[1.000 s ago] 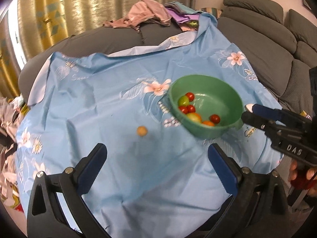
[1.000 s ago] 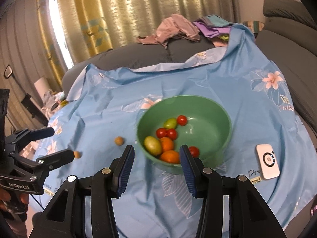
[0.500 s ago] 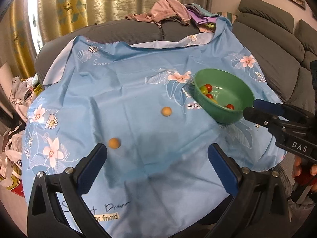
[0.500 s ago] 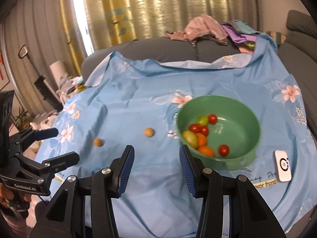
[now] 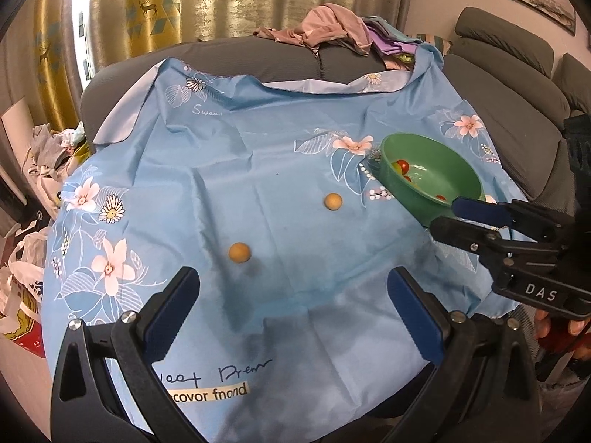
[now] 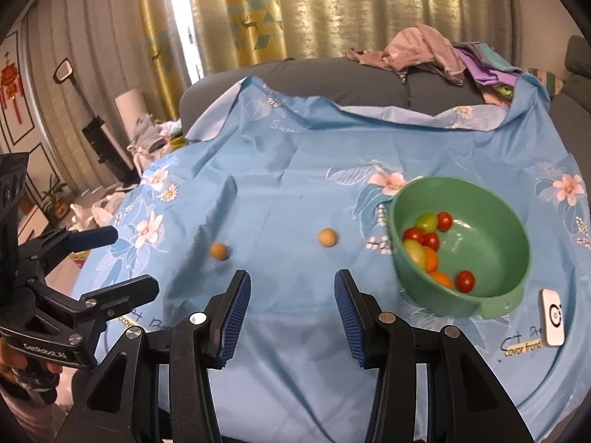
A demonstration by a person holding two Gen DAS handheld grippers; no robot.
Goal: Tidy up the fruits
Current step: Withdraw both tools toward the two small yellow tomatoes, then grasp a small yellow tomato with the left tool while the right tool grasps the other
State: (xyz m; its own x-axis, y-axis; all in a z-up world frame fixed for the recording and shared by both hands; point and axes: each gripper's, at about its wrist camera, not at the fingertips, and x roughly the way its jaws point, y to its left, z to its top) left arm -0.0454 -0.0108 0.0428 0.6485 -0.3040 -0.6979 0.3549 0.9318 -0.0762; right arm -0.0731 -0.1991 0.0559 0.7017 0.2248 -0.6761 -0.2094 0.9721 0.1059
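Nearest, bottom of the left wrist view: left gripper (image 5: 293, 308), fingers (image 5: 171, 304) spread wide, nothing between them. Bottom of the right wrist view: right gripper (image 6: 291, 312), fingers (image 6: 236, 310) apart with a moderate gap, likewise empty. Beyond, on the blue floral cloth (image 5: 229, 170) covering the counter: nearer tan fruit (image 5: 239, 252), left of centre, just ahead of the left fingers; farther tan fruit (image 5: 332, 201), mid-frame, well apart from the first. Right of both: green bowl (image 6: 491, 306), holding red, green and orange fruits (image 6: 424, 243) gathered at its left side. White device (image 6: 552, 317) at lower right beside the bowl. Far: grey sofa with heaped clothes (image 6: 424, 51), gold curtains. Handling note, as judgement: the two loose fruits remain to be bowled; straddle one squarely, close gently since round fruit rolls on slack cloth, then lift clear of the rim before release.
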